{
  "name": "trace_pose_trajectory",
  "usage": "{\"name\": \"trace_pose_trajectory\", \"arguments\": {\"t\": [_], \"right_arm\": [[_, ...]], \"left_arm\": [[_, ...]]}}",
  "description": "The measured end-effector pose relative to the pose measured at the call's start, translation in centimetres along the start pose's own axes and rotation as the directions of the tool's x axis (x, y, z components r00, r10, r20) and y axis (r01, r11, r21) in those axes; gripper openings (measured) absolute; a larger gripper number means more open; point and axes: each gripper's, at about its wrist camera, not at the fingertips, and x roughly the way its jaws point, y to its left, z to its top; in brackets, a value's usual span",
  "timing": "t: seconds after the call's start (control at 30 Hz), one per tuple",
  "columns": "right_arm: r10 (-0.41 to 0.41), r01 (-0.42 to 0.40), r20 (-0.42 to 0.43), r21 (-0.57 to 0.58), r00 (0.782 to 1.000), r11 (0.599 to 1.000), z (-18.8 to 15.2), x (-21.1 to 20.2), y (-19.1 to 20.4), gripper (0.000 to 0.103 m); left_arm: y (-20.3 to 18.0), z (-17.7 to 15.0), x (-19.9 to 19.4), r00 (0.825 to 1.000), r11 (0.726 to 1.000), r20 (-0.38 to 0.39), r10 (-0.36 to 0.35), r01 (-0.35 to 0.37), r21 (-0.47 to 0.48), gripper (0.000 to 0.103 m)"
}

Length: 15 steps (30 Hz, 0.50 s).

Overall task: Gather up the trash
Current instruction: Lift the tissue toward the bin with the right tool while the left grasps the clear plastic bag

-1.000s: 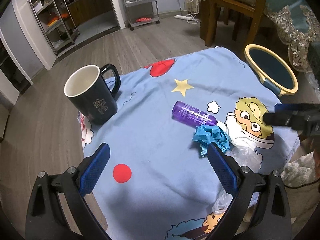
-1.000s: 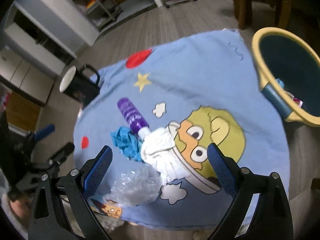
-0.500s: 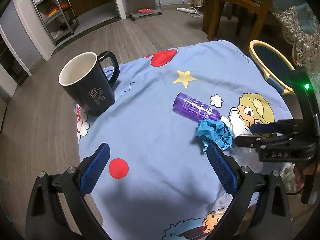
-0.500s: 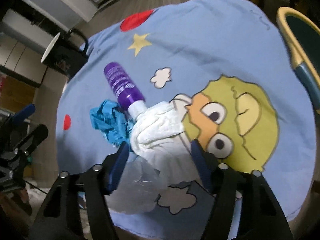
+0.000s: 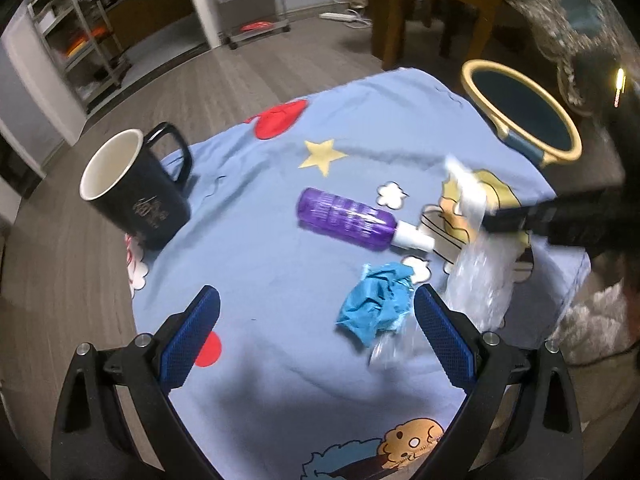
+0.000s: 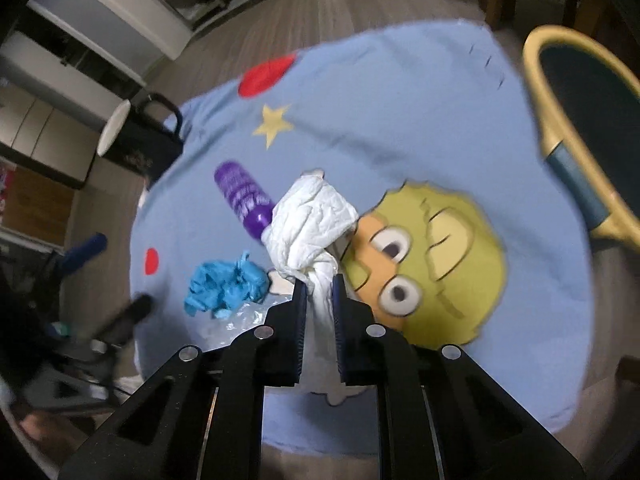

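My right gripper [image 6: 320, 286] is shut on a crumpled white tissue [image 6: 310, 224] and holds it lifted above the blue cartoon cloth [image 6: 400, 120]; it also shows in the left wrist view [image 5: 472, 194]. A crumpled blue wrapper [image 5: 376, 306] [image 6: 226, 286], a clear plastic bag [image 5: 480, 284] [image 6: 240, 318] and a purple bottle [image 5: 346, 218] [image 6: 244, 196] lie on the cloth. My left gripper [image 5: 316, 338] is open and empty, hovering near the blue wrapper. A yellow-rimmed bin [image 5: 520, 110] [image 6: 580, 128] stands on the floor beyond the table's right edge.
A black mug [image 5: 134, 194] [image 6: 140, 140] stands at the table's far left. A wooden chair [image 5: 432, 8] and metal shelves [image 5: 96, 40] stand further back on the wood floor.
My right gripper closed on the white tissue and lifted it off the cloth, uncovering the bottle's white cap. My left gripper stayed open and shifted slightly.
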Motion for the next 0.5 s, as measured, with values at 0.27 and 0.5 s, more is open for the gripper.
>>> {"name": "trace_pose_trajectory", "arguments": {"t": [0.27, 0.5], "right_arm": [[0.019, -0.018, 0.027, -0.021, 0.999, 1.000, 1.7, -4.6, -1.3, 0.014], [0.084, -0.085, 0.028, 0.044, 0.996, 0.995, 2.2, -3.2, -2.2, 0.014]], "left_arm": [[-2.2, 0.4, -0.5, 0.989, 0.990, 0.044, -0.138, 0.138, 0.000, 0.096], [-5.8, 0.9, 0.5, 0.967, 0.967, 0.047, -0.252, 0.250, 0.047, 0.095]]}}
